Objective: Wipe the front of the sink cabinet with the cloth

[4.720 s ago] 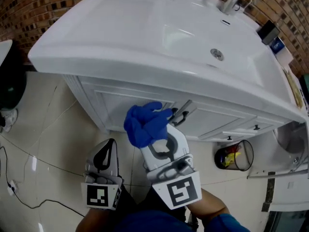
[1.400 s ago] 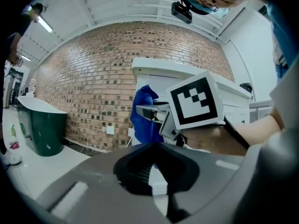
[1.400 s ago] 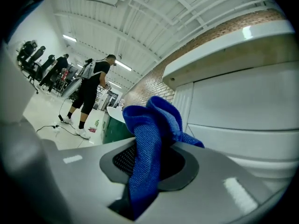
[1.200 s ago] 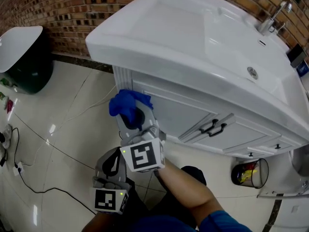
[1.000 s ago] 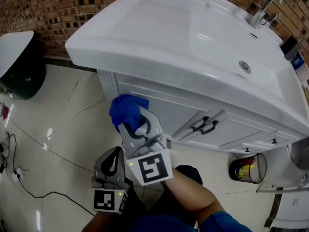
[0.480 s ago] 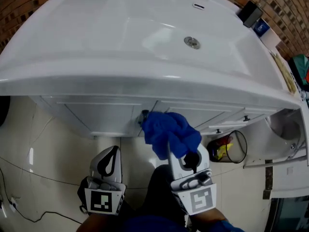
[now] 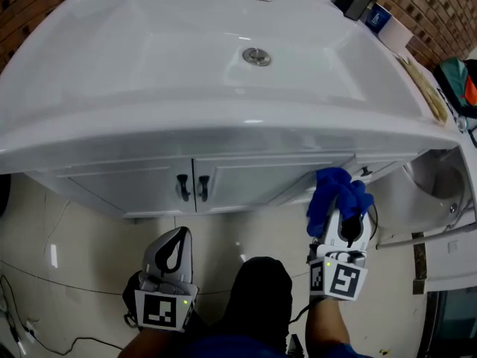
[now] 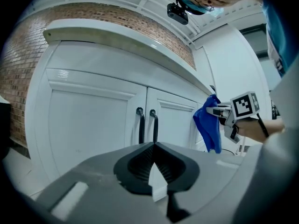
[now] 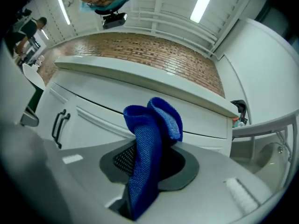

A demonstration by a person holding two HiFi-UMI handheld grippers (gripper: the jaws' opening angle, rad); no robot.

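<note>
1. Two handheld grippers sit low in the head view, the left gripper (image 7: 176, 236) at 7 o'clock and the right gripper (image 7: 340, 216) at 5 o'clock. Each carries one marker cube.
2. The left gripper's jaws are pressed together with nothing between them. It hangs over the tiled floor (image 7: 82, 230), apart from the cabinet.
3. The right gripper's jaws are clamped on the one blue cloth (image 9: 148, 148). In its own view the cloth rises out of the gap between the jaws and folds over at 12 o'clock, and a loose tail hangs toward 6 o'clock.
4. The bunched end of the cloth leads the jaw tips and is held up at the sink cabinet (image 7: 127, 183), just under the basin's overhanging rim. Whether the fabric actually touches the panel cannot be made out.
5. Two dark door handles (image 7: 191, 188) stand upright side by side where the two doors meet. The cloth sits at 3 o'clock from them (well to the right, near the cabinet's end).
6. One white basin (image 7: 149, 43) tops the cabinet, with one round drain (image 7: 256, 56) toward 12 o'clock.
7. A brick wall (image 7: 19, 2) runs behind the basin.
</note>
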